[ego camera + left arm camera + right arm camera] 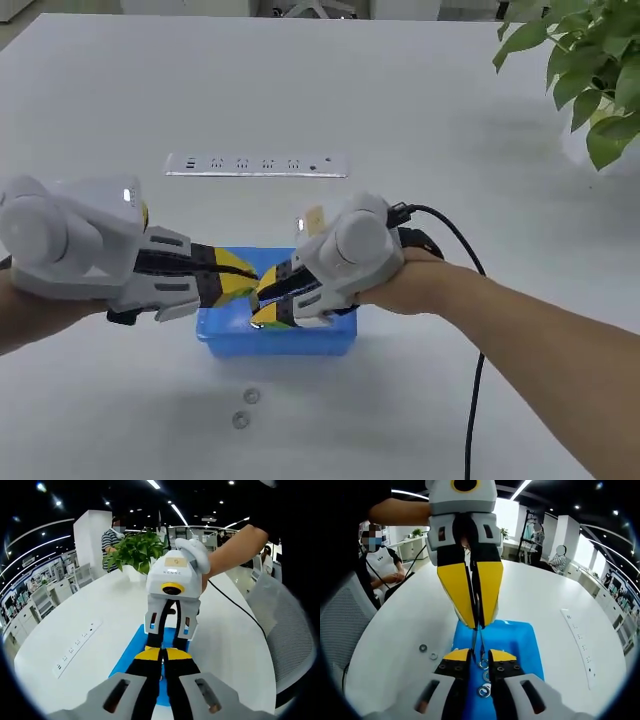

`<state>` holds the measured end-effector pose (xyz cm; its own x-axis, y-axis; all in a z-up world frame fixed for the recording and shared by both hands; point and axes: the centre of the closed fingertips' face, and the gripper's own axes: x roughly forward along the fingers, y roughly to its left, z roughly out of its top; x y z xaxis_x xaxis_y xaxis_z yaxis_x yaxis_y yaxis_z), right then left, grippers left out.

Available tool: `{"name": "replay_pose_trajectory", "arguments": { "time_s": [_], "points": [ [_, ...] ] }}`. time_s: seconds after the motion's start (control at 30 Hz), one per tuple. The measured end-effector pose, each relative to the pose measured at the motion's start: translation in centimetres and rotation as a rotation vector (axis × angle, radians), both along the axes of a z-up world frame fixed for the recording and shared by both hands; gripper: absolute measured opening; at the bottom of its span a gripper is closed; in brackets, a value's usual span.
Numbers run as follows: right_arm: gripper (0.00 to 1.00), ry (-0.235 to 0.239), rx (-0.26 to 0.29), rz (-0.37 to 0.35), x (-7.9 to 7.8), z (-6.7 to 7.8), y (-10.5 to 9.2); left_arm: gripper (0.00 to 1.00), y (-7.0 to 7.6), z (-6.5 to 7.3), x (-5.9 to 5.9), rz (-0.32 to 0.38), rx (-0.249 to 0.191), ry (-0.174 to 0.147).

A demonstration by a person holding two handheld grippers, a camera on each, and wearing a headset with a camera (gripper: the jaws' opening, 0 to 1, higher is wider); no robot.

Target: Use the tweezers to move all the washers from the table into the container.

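Two washers (251,397) sit on open table (450,130) by container (275,340); left gripper (162,655) clamps tweezers (476,635), right gripper (480,656) unclear

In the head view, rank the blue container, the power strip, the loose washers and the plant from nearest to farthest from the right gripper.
From the right gripper:
1. Blue container, directly under its tips.
2. Loose washers, on the table nearer the person.
3. Power strip, beyond the container.
4. Plant, far right corner.
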<state>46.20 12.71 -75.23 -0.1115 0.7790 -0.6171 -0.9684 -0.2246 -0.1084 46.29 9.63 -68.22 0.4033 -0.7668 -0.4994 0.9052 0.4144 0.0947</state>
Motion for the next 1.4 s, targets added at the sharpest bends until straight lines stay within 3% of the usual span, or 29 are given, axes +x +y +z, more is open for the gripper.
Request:
{"name": "replay_pose_trajectory", "arguments": {
  "time_s": [0.67,1.0,1.4],
  "points": [
    [0.37,-0.005,-0.024,-0.125,-0.7,2.6,-2.8,0.05,-0.2,3.0,-1.7,0.025,-0.002,-0.004],
    [0.47,-0.026,-0.042,-0.188,-1.2,3.4,-4.8,0.05,0.0,4.0,-3.3,0.028,0.009,-0.010],
    [0.57,0.001,-0.043,-0.302,-2.1,3.7,-7.6,0.05,0.2,4.6,-5.5,0.033,0.013,-0.005]
  ]
}}
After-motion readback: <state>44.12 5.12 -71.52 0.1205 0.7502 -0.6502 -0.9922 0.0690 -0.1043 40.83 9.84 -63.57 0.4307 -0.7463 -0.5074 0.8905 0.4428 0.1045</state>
